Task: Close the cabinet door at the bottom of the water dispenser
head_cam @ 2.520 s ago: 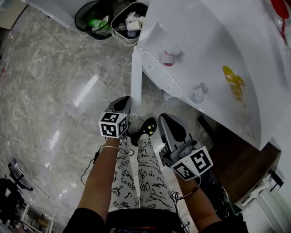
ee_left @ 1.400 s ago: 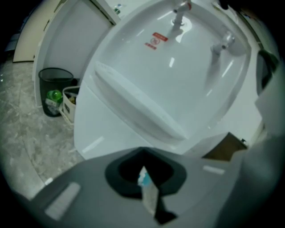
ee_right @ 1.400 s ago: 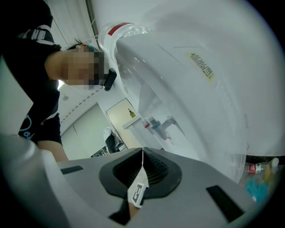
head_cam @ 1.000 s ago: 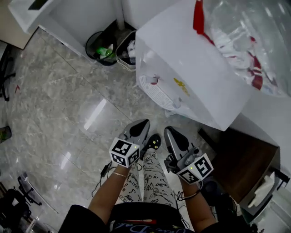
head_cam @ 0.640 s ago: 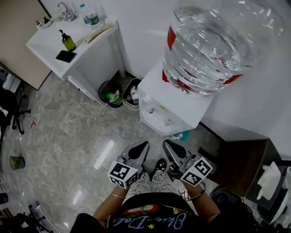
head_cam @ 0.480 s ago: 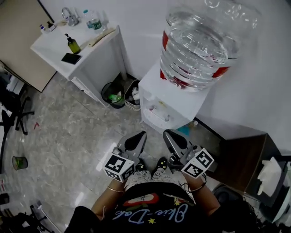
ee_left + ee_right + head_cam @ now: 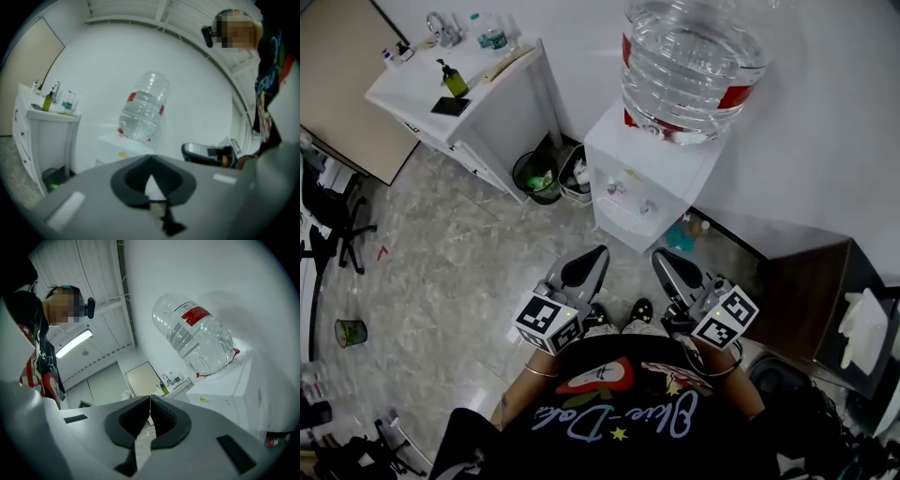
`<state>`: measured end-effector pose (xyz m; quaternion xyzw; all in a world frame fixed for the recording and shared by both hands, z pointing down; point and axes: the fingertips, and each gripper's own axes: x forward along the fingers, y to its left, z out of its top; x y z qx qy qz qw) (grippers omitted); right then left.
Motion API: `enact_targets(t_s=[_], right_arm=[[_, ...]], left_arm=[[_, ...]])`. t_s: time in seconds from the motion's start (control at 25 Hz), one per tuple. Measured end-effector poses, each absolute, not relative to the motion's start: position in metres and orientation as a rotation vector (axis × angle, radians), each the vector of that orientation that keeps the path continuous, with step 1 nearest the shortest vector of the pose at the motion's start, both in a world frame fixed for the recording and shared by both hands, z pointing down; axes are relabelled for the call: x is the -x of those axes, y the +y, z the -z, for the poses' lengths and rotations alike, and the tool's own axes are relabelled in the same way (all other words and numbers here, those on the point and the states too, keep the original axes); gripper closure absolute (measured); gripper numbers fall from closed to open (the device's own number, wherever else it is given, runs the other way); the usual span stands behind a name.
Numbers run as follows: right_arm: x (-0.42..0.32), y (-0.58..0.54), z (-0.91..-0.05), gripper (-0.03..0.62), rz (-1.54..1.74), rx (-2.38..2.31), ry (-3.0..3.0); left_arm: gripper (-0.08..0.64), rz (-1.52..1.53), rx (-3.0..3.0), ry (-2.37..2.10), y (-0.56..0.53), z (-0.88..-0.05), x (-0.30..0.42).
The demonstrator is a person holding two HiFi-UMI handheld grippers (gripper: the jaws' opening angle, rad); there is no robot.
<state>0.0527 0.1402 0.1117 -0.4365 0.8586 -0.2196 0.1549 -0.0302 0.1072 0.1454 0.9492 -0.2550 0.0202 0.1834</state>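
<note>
Water-filled bottle (image 7: 694,56) atop dispenser (image 7: 675,178); littered bins (image 7: 518,176) beside

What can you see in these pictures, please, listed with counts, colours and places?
water dispenser: one, white, against the wall ahead of the person
water bottle: one, clear with a red label, upside down on the dispenser
sink cabinet: one, white, left of the dispenser
soap bottle: one, green, on the sink cabinet's top
waste bins: two, dark, on the floor between sink cabinet and dispenser
teal object: one, on the floor right of the dispenser; kind unclear
brown cabinet: one, far right
office chair: one, black, left edge
left gripper: one, grey, jaws together, empty
right gripper: one, grey, jaws together, empty
</note>
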Motion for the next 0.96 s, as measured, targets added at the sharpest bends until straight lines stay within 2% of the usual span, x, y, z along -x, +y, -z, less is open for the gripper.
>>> enact_targets(t_s=[0.36,0.56,0.96], right_arm=[[-0.035,0.141,-0.107,0.577,0.610,1.212,2.479],[-0.035,0.144,-0.109,0.577,0.621,1.219,2.472],[-0.038,0.132,-0.105,0.577,0.540,1.253,2.483]], left_arm=[[0.563,-0.027,-2.647,-0.742,0.113,-0.144,0.044],[0.563,0.098,-2.539,-0.753,0.112,-0.142,0.056],[0.563,0.086,-2.585,-0.794,0.104,-0.146,0.070]])
